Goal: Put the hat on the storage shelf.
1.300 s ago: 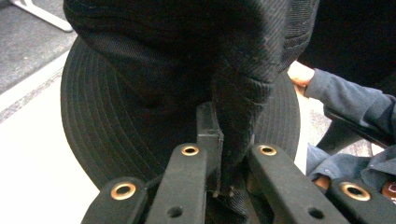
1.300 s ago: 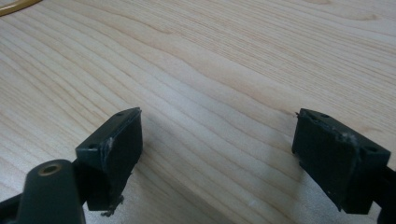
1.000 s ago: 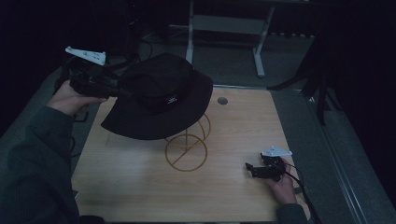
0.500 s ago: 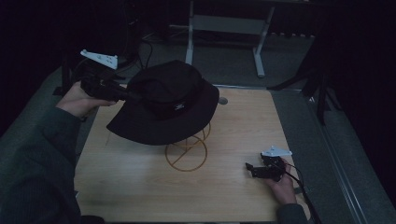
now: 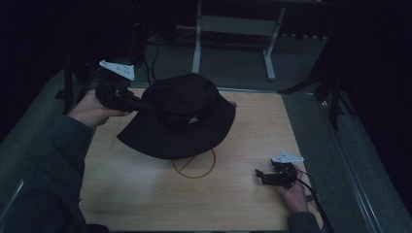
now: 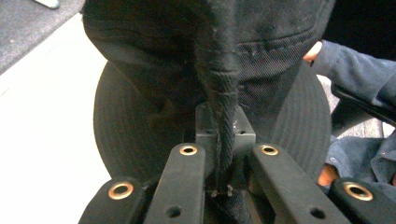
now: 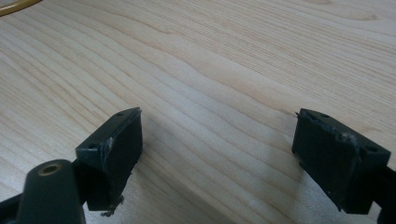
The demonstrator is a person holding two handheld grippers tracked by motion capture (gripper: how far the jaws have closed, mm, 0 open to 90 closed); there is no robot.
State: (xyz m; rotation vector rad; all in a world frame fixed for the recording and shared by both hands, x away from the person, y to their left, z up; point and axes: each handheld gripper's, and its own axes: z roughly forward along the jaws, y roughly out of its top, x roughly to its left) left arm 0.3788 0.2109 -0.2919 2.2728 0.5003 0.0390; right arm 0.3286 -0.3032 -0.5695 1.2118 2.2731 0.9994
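A black bucket hat (image 5: 180, 116) hangs above the wooden table (image 5: 145, 199), over a gold wire stand whose round base (image 5: 194, 166) shows under the brim. My left gripper (image 5: 141, 104) is shut on the hat's left brim; in the left gripper view the folded brim (image 6: 223, 116) is pinched between the two jaws. My right gripper (image 5: 260, 174) rests low on the table at the front right, jaws wide apart. In the right gripper view its fingers (image 7: 116, 149) stand over bare wood with nothing between them.
A metal desk frame (image 5: 233, 29) stands beyond the table's far edge, with cables on the grey floor (image 5: 160, 53). A grey strip borders the table on the right (image 5: 311, 136). A person's sleeve (image 6: 355, 70) shows behind the hat in the left gripper view.
The left hand has carried the hat to the right, so it now sits lower over the wire stand and hides most of it. The right gripper has stayed put.
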